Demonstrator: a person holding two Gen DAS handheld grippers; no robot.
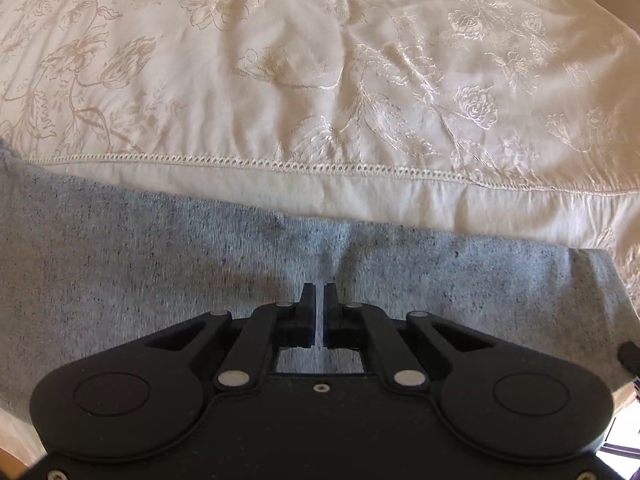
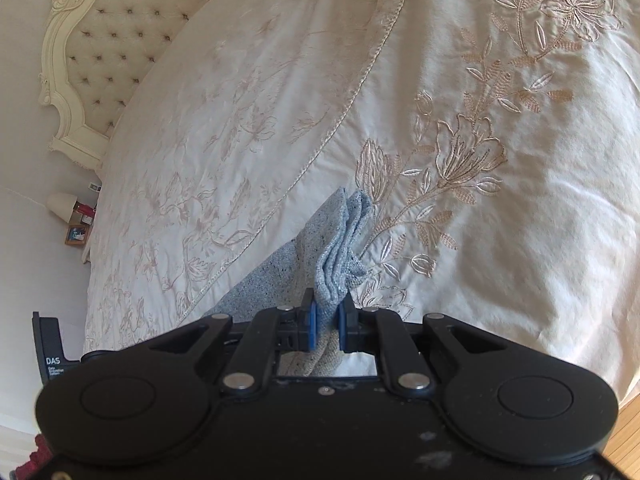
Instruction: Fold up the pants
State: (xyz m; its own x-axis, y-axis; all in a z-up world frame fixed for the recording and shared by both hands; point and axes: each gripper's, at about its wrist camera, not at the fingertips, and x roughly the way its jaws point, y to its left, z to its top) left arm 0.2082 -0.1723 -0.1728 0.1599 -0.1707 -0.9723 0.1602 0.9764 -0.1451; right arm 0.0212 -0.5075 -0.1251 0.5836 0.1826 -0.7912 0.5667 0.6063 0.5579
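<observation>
Left wrist view, nearest field: my left gripper [image 1: 319,294] sits low over the grey speckled pants [image 1: 140,264], its two black fingers drawn almost together with only a thin slit between them; a narrow strip of pale cloth seems to run through that slit, but I cannot tell whether the fingers actually pinch it. The pants lie spread flat across the lower half of this view, their far edge resting on the plain hem band of the cream bedspread [image 1: 360,92]. Beyond the hem, a line of openwork stitching crosses the bedspread, and past it floral embroidery covers the rumpled surface. Right wrist view, nearest field: my right gripper [image 2: 327,312] is clenched on a bunched, layered fold of the pants [image 2: 340,248], the cloth squeezed between blue finger pads [image 2: 311,326] and standing up beyond the fingertips in several stacked edges. A flatter part of the garment slants away to the left of the fingers, lying on the bedspread [image 2: 540,220]. At the left edge a black device [image 2: 50,350] bears the white letters "DAS" with smaller print beneath that is too small to read. Farther off, a corded seam curves over the embroidered cover; beyond it stand a small lamp [image 2: 61,205] and a tufted cream headboard [image 2: 120,40] with a carved frame.
</observation>
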